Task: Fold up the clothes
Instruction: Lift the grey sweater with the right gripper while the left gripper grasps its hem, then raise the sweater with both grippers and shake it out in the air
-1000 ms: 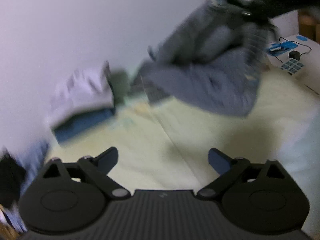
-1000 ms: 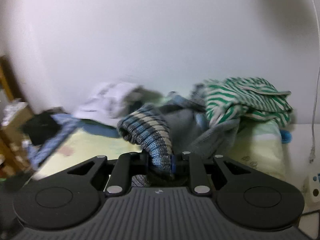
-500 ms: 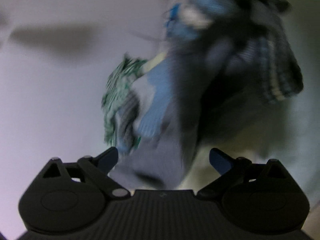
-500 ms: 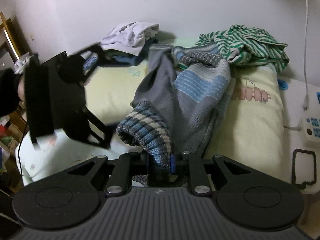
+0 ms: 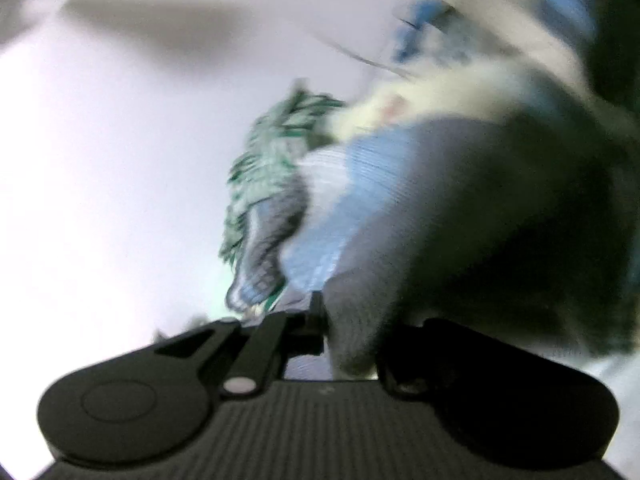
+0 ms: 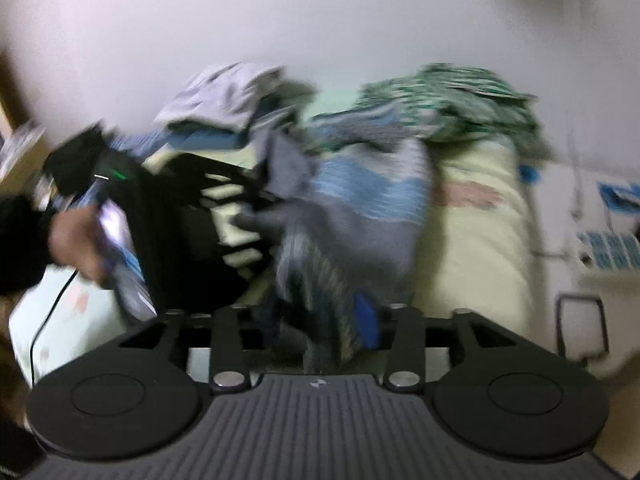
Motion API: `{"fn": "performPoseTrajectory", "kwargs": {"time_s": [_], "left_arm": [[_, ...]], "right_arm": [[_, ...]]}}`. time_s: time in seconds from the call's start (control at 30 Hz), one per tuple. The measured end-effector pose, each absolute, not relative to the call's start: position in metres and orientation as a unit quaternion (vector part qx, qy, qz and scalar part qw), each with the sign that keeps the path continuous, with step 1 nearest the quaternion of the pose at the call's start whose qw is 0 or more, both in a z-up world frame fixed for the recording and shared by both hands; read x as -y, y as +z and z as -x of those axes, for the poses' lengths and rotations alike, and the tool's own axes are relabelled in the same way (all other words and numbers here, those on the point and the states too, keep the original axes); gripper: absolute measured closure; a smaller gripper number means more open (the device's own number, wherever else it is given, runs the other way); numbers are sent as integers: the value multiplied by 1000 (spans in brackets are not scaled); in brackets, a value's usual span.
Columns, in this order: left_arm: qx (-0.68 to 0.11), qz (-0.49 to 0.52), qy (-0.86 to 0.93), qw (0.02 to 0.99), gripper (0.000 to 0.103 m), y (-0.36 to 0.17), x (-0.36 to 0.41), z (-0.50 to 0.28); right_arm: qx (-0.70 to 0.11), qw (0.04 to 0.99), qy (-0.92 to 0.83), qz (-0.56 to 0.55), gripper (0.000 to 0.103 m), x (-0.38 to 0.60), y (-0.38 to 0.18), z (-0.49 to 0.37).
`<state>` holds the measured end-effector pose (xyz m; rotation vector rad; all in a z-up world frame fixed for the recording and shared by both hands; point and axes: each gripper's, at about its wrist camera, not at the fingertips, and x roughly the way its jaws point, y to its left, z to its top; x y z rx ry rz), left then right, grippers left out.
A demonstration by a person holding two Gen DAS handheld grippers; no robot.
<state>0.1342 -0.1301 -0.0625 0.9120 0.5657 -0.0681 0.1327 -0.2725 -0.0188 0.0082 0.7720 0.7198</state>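
A grey knit sweater with blue and white stripes [image 6: 360, 216] lies bunched on the pale yellow bed [image 6: 480, 248]. In the left wrist view its grey fabric [image 5: 460, 208] fills the right side. My left gripper [image 5: 332, 320] is closing, its jaws nearly together with a fold of that grey fabric pinched between them. The right wrist view shows this left gripper [image 6: 260, 220] at the sweater's left edge, held by a hand [image 6: 76, 240]. My right gripper [image 6: 316, 320] is opening. The sweater's striped cuff [image 6: 316, 280] still hangs between its spread jaws.
A green-and-white striped garment [image 6: 460, 96] is heaped at the bed's back right. A whitish pile on blue cloth [image 6: 228, 96] sits at the back left against the wall. A white side table with blue-marked items [image 6: 612, 240] stands at the right.
My left gripper went from wide open to nearly shut on the grey sweater fabric. My right gripper's jaws spread apart from their grip on the striped cuff. Both hands dropped lower.
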Motion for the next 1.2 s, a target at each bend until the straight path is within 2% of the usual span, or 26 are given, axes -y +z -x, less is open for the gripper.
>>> {"fn": "performPoseTrajectory", "kwargs": {"time_s": [0.13, 0.23, 0.3, 0.37, 0.43, 0.67, 0.9, 1.2], "left_arm": [[-270, -294, 14, 917, 92, -8, 92, -144], [-242, -218, 57, 944, 93, 30, 64, -154], [-205, -190, 76, 957, 93, 62, 61, -148], [-175, -167, 100, 965, 93, 89, 57, -142], [-153, -142, 122, 970, 93, 113, 51, -129], [-123, -155, 163, 966, 92, 167, 57, -86], [-117, -137, 196, 964, 92, 214, 47, -31], [-100, -130, 206, 965, 92, 244, 22, 17]], "right_arm": [[-402, 860, 312, -40, 49, 301, -31, -131], [-410, 851, 329, -12, 49, 287, -39, -119], [-400, 847, 351, 14, 45, 267, -41, -109], [-385, 844, 372, 31, 35, 245, -42, -100], [-363, 848, 385, 45, 35, 219, -40, -95], [-230, 904, 336, 130, 29, 135, -37, -79], [-180, 910, 300, 221, 28, 92, -58, -73], [-114, 901, 358, 217, 29, 54, -48, -53]]}}
